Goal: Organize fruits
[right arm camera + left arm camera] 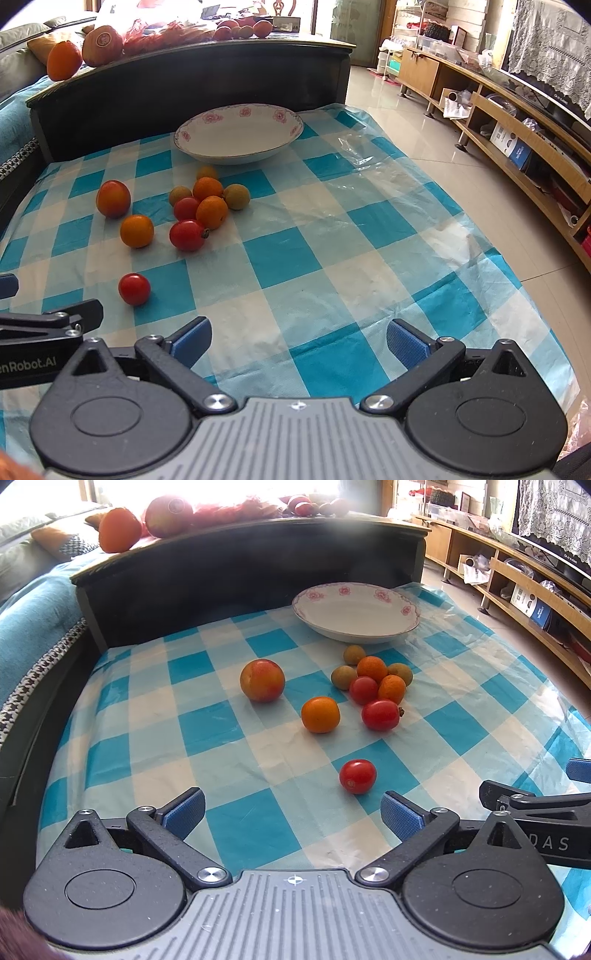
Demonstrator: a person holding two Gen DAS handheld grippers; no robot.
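Checkered tablecloth (229,760) holds scattered fruits (320,715) near a plate (356,609); both grippers gape empty.

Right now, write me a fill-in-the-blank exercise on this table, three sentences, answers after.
1. The floral plate holds ___ fruit.
2. The lone tomato nearest the left tool is ___ in colour.
3. The right tool has its jaws ___, gripping nothing.

Answers: no; red; open
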